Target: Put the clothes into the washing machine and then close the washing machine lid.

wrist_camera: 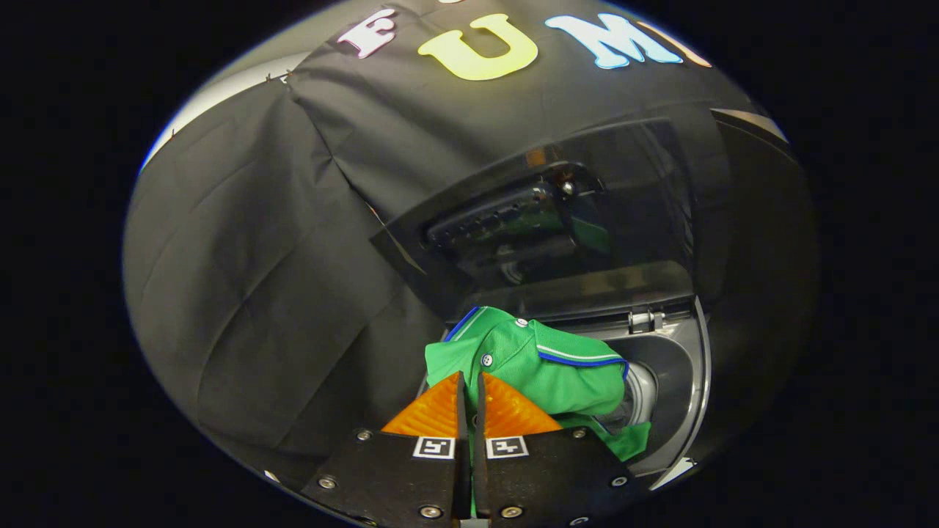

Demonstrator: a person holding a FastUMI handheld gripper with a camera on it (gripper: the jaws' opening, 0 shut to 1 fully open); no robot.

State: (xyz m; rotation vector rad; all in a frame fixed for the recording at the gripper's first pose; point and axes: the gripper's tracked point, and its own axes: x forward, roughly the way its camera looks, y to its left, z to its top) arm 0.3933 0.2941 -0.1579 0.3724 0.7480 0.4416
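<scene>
With the tool (pixel 469 389) clamped on the green shirt (pixel 543 363), which hangs over the washing machine (pixel 678 381) opening beneath the raised lid (pixel 557 220), lower it well inside the drum before letting go, so no fabric drapes over the rim.

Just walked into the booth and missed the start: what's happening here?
A hand-held gripper has its orange fingers pinched on a green shirt and holds it over the open washing machine. The shirt hangs partly into the drum. The lid stands raised behind, not yet closed.
</scene>
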